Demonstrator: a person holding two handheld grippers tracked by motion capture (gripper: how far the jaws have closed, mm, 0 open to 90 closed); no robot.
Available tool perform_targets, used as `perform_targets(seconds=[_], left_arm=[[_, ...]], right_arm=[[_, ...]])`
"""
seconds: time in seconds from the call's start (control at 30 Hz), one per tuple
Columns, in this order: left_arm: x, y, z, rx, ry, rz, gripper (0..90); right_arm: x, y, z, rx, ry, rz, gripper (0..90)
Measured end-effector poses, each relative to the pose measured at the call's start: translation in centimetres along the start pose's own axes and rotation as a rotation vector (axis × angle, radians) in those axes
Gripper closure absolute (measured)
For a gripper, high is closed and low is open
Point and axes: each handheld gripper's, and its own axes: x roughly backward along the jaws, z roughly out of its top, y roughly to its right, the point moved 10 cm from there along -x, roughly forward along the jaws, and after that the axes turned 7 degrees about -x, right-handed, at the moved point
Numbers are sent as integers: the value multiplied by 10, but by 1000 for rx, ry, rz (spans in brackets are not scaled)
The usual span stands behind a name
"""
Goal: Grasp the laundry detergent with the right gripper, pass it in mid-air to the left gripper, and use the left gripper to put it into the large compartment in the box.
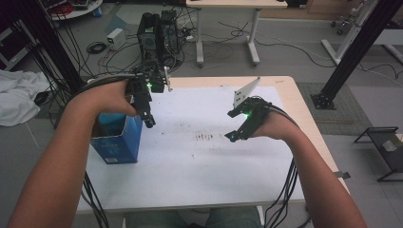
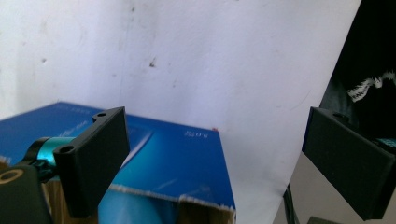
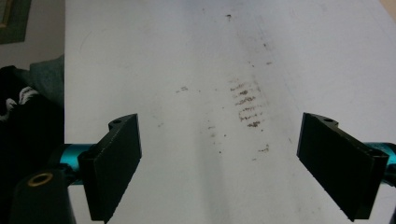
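Box [image 1: 116, 140] detail is hard to read: in the high view, lower left of centre, the left forearm covers its far left part, and something pale blue shows inside the open top that I cannot identify. In the left gripper view the box [image 2: 177, 163] is cut off by the bottom edge; small print on its blue face is too blurred to make out, and the torn brown rim of the opening runs along the bottom.

It stands upright at the left edge of the white table [image 1: 199, 166], opening upward, long axis roughly vertical.

Left gripper [image 1: 148, 116] hangs just above and to the right of the box's top corner in the high view, apart from it as far as I can tell, pointing down toward the lower right. In its own view the jaws stand wide apart with nothing between them, the left one overlapping the box face.

Right gripper [image 1: 236, 129] sits right of centre, well apart from the box, pointing down and left over dark smudges [image 1: 205, 137] on the table. In its own view the jaws are wide apart and hold nothing, the smudges [image 3: 245, 105] showing between them.
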Motion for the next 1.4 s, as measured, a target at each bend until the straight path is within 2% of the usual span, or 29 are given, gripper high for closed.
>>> perform_targets(seconds=[0.17,0.27,0.33,0.4,0.47,0.73,0.83,0.9,0.93,0.97,1.0,1.1,1.2,1.23,1.27,1.3,1.4], left_arm=[[-19,5,14,-48,-30,-28,74],[-34,7,19,-61,-61,-56,74],[-43,5,21,-71,-75,-49,74],[-51,5,23,-70,-87,-61,74],[-57,4,27,-74,-82,-53,74],[-74,9,42,-97,-65,-91,74],[-77,10,44,-104,-54,-88,74],[-78,10,42,-106,-62,-91,74],[-77,8,40,-126,-84,-90,74],[-78,9,41,-98,-61,-80,74],[-77,9,40,-99,-62,-75,74],[-76,11,39,-97,-48,-75,74],[-75,12,38,-96,-46,-68,74],[-74,13,38,-88,-47,-79,74],[-75,12,38,-97,-41,-67,74],[-75,12,38,-96,-43,-68,74],[-75,13,38,-89,-42,-75,74]], right_arm=[[-6,2,-6,7,-49,-1,130],[-9,3,-11,16,-83,0,129],[-10,4,-14,19,-99,-1,130],[-11,6,-18,15,-122,-8,130],[-12,8,-23,13,-150,-22,130],[-18,11,-27,39,-184,-34,130],[-21,12,-29,42,-201,-36,130],[-22,12,-28,46,-200,-30,130],[-22,12,-29,42,-203,-25,130],[-25,15,-26,90,-177,-17,130],[-22,13,-30,40,-220,-27,130],[-22,13,-35,33,-276,-37,130],[-22,15,-40,49,-337,-55,130],[-22,16,-41,52,-357,-62,130],[-22,16,-43,52,-376,-70,130],[-21,17,-45,57,-410,-77,130],[-20,17,-47,48,-430,-85,130]])
